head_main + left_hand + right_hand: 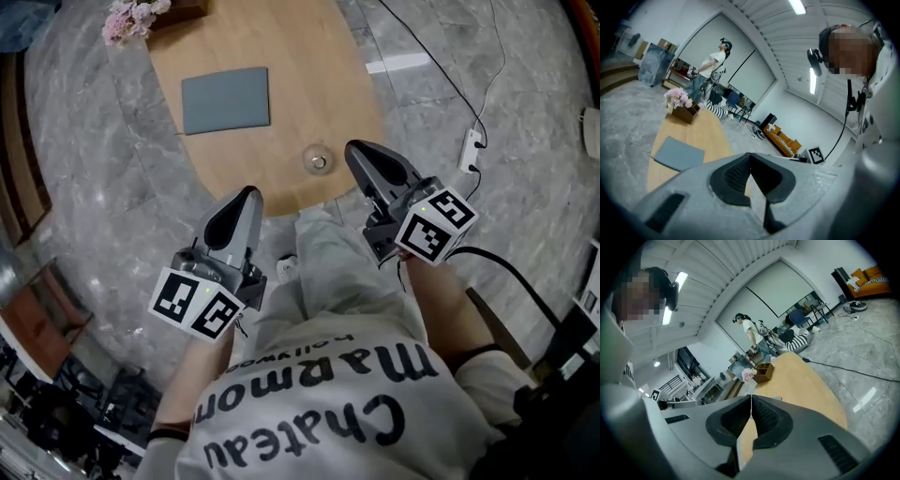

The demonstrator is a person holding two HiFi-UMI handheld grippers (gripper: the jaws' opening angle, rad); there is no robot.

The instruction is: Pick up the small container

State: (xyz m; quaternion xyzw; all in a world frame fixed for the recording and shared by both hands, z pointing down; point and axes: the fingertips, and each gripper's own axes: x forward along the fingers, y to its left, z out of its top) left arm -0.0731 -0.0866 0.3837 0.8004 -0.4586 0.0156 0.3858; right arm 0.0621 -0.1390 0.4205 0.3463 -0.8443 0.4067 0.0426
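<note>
Head view shows us the small clear round container (pixel 319 160) near the close edge of the oval wooden tabletop (pixel 281 37). It sits just left of the right claw (pixel 361 157) and further ahead-right of the left claw (pixel 242 202), so the right is nearer. Both claws are pressed together, empty. Possibly glass; it's tiny here. We see a grey rectangular mat (pixel 225 99) beyond and grey marble floor (pixel 84 187) all round.

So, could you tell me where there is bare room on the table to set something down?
The table is bare right of the grey mat, beyond the small container, and between mat and near edge. The flower box corner is crowded.
</note>
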